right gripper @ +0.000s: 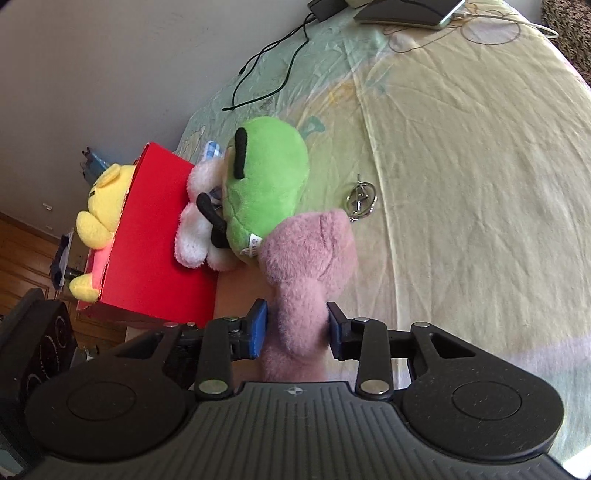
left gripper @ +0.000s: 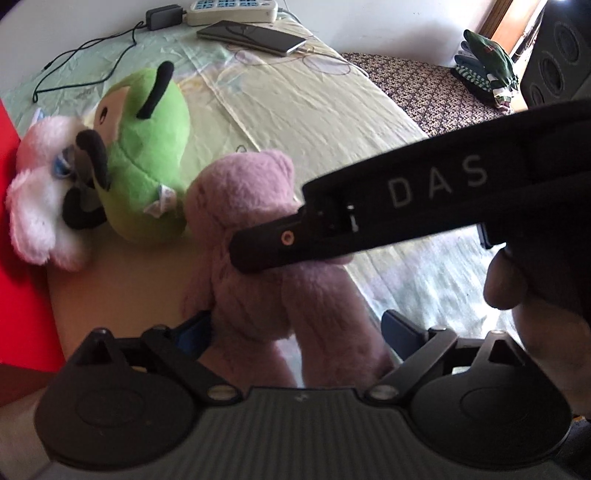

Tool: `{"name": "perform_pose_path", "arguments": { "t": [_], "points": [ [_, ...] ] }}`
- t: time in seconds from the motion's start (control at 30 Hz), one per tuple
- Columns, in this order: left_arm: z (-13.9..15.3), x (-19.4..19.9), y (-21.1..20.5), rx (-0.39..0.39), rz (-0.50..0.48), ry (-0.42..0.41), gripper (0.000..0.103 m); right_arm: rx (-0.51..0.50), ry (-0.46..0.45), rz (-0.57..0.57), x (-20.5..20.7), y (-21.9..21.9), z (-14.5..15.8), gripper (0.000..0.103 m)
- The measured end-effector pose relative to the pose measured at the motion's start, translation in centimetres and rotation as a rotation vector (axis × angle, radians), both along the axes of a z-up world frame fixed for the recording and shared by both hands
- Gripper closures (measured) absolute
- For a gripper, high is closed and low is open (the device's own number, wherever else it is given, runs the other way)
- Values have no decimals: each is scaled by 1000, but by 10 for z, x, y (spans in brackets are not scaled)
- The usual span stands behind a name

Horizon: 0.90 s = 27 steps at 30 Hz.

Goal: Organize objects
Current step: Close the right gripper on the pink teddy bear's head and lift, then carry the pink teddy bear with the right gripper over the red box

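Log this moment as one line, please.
right gripper: shut on pink plush | left gripper: open, straddling it | red box: holds yellow plush

The pink plush bear (left gripper: 255,229) stands between the left claw's (left gripper: 295,328) wide-spread jaws, beside a green plush (left gripper: 147,147).

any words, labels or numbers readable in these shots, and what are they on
"D A S" in pale letters on the black body of the right gripper, as the left wrist view shows it.
White tag on the green plush: print is there but too small to read.
Buttons on the white keypad device: markings blurred, not readable.
Nothing else carries legible text.
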<state>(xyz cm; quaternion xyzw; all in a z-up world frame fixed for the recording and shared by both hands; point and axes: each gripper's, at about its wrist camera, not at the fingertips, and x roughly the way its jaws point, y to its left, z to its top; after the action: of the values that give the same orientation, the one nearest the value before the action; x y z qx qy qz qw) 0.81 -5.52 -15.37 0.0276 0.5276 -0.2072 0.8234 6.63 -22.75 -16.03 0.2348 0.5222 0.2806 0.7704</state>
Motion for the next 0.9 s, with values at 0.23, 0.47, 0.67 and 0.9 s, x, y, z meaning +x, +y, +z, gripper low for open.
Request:
{"name": "perform_pose_path", "arguments": {
  "t": [0.23, 0.47, 0.67, 0.9],
  "points": [
    [-1, 0, -5, 63, -7, -23, 26, 8, 23, -3, 7, 2, -6, 66],
    [4, -11, -9, 91, -19, -57, 31, -30, -18, -2, -3, 4, 2, 68],
    [15, -25, -6, 77, -41, -84, 33, -64, -79, 10, -19, 4, 15, 69],
    [42, -41, 12, 38, -22, -131, 33, -30, -116, 8, -33, 7, 34, 69]
  ]
}}
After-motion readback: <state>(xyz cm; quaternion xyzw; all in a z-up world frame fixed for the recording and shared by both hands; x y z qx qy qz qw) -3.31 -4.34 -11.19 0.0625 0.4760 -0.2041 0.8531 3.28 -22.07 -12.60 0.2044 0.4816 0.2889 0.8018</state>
